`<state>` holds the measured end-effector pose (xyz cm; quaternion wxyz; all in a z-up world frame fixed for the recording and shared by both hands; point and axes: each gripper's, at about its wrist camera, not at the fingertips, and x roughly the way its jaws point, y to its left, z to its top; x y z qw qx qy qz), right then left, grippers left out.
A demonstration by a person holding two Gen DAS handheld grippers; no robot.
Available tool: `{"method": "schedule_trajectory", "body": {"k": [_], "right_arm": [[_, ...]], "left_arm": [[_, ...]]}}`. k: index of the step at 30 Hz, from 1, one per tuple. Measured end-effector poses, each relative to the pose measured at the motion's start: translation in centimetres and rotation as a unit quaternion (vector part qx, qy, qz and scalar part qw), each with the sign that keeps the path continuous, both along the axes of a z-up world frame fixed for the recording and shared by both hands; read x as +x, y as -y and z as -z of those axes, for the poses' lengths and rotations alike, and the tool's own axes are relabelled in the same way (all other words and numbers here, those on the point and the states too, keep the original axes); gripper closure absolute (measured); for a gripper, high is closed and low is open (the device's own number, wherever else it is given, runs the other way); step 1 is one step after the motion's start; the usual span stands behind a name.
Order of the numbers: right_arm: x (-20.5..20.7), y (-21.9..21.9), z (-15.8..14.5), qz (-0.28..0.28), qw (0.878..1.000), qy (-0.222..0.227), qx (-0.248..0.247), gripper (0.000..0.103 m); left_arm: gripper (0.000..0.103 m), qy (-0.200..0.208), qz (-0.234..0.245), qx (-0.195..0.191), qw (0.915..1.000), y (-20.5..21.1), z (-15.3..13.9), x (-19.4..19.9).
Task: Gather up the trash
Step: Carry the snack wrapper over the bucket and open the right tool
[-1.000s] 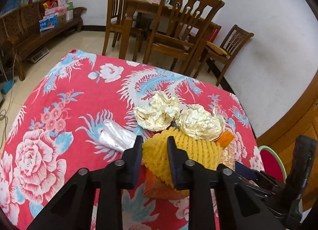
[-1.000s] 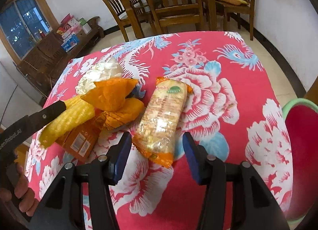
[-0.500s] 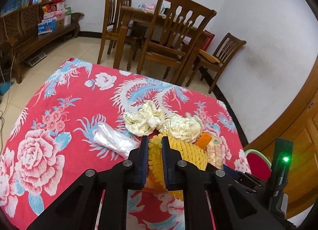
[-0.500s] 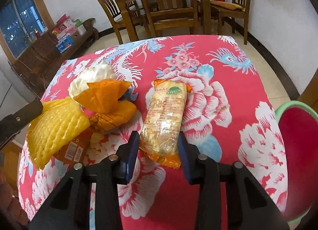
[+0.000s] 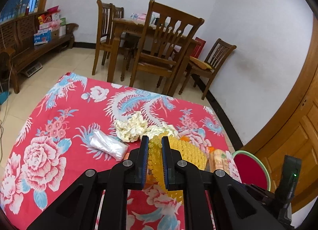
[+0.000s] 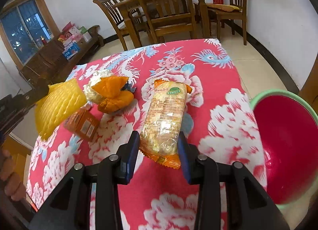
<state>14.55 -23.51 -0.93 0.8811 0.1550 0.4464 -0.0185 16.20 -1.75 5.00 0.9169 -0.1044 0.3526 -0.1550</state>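
A red basin with a green rim stood off the table's right edge, and nothing lay in the part of it that showed; its near side was cut off by the frame. In the left wrist view only a slice of it appeared beyond the table corner.

The left gripper was clamped on a yellow foam net, pinching one end flat while the rest fanned out to the right, clear of the red floral cloth. From the right wrist view the net hung above the table's left side, the gripper holding it mostly out of frame.

The right gripper was pressed on the near end of a snack packet, its jaws having just closed in, one pad against each side. The packet's far end reached out over the cloth; whether it rested there could not be told.

Left on the table were an orange box partly under the net, a crumpled orange wrapper, a pale foil ball half hidden behind the wrapper, a second crumpled ball and a clear bag. A small blue scrap behind the wrapper was too hidden to identify. Fingers showed at the lower left edge.
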Motion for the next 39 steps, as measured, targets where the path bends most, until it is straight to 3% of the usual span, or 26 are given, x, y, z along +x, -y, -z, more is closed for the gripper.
{"method": "schedule_trajectory", "body": {"k": [23, 39], "right_arm": [[-7.8, 5.7, -2.3, 0.063, 0.997, 0.038, 0.01, 0.062], [-10.9, 11.7, -1.9, 0.134, 0.99, 0.043, 0.0, 0.062]], "left_arm": [[0.091, 0.008, 0.064, -0.002, 0.9979, 4.8, -1.5, -2.4], [0.091, -0.006, 0.146, 0.02, 0.9891, 13.2, -0.2, -3.4]]}}
